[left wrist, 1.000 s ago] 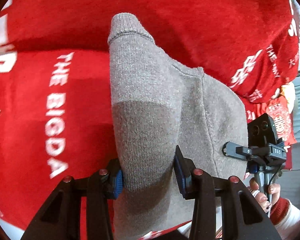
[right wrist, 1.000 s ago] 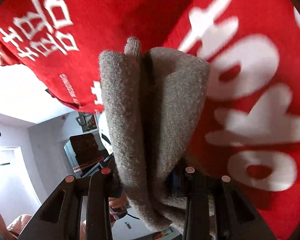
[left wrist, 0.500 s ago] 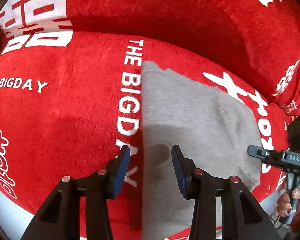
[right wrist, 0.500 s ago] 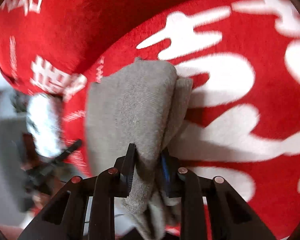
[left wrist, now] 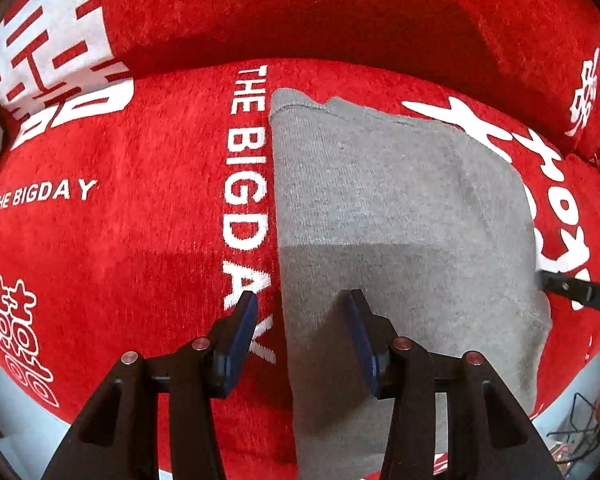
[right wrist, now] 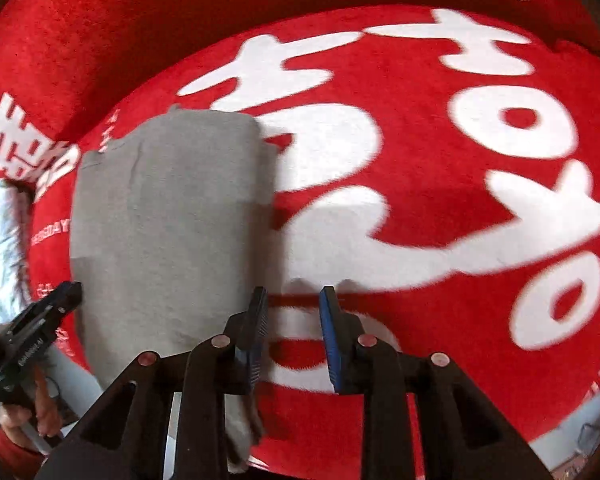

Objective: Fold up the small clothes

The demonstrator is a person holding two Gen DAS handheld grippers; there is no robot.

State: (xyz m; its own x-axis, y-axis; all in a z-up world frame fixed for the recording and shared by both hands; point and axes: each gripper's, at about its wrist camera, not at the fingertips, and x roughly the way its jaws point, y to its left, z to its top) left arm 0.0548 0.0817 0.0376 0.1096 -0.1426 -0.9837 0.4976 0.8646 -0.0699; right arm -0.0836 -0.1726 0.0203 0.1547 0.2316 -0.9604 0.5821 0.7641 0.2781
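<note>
A small grey knit garment (left wrist: 400, 220) lies flat on a red plush cover (left wrist: 120, 240) with white lettering. My left gripper (left wrist: 302, 300) points down over the garment's left edge. Its jaws are opening: one finger is over the red cover, the other over the grey knit, and no pad presses the cloth. In the right wrist view the garment (right wrist: 168, 216) lies left of my right gripper (right wrist: 294, 304). That gripper's jaws are opening too, with only the cover's white lettering (right wrist: 340, 248) between them. Its left finger stands just beside the garment's right edge.
The red backrest (left wrist: 340, 12) rises behind the seat. A pale cloth (right wrist: 0, 240) lies at the seat's left end. The seat's front edge drops to a light floor with cables (left wrist: 580, 420). A hand (right wrist: 40, 408) in a red sleeve grips the left tool's black body (right wrist: 28, 340).
The garment hung between both grippers a second ago and now lies flat. The left jaws let go first and widened. The right jaws released it and shifted to its right side.
</note>
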